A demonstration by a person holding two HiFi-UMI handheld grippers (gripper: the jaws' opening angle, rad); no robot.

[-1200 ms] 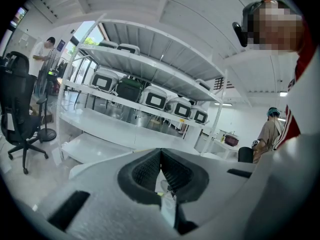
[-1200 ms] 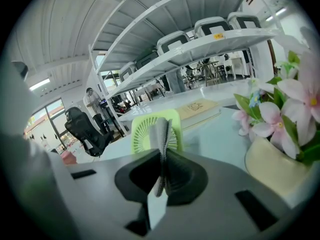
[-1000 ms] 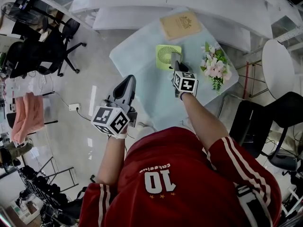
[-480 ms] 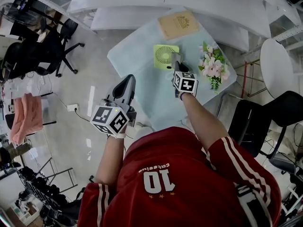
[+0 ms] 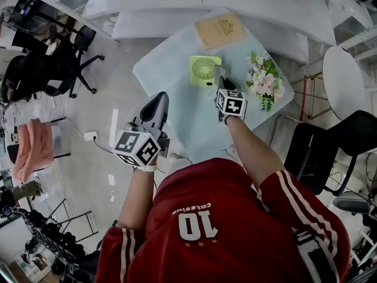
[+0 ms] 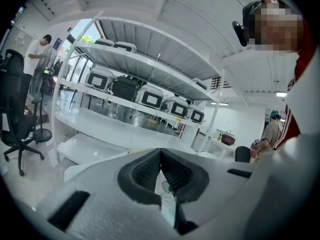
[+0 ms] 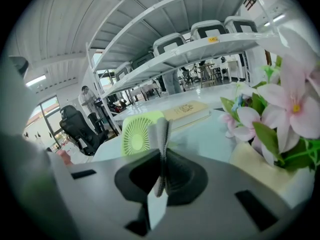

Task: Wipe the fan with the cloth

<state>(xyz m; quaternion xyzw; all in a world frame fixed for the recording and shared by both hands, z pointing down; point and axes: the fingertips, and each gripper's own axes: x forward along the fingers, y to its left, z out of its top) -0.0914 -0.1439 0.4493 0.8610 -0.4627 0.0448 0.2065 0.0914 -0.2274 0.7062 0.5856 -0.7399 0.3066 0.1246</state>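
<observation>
A lime-green square fan lies on the pale blue table; in the right gripper view the fan stands just ahead and left of the jaws. My right gripper is at the fan's right edge, shut on a folded grey cloth that sticks up between the jaws of the right gripper. The cloth shows as a grey strip beside the fan. My left gripper hangs off the table's left side, and in its own view the left gripper is shut with nothing in it.
A tan book lies at the table's far edge, behind the fan. A bunch of pink flowers sits close to the right of my right gripper. White shelving runs behind the table; office chairs stand at the left.
Almost nothing has moved. The head view has drifted slightly, so fan and table sit a little higher in it. Both grippers keep their places and stay shut.
</observation>
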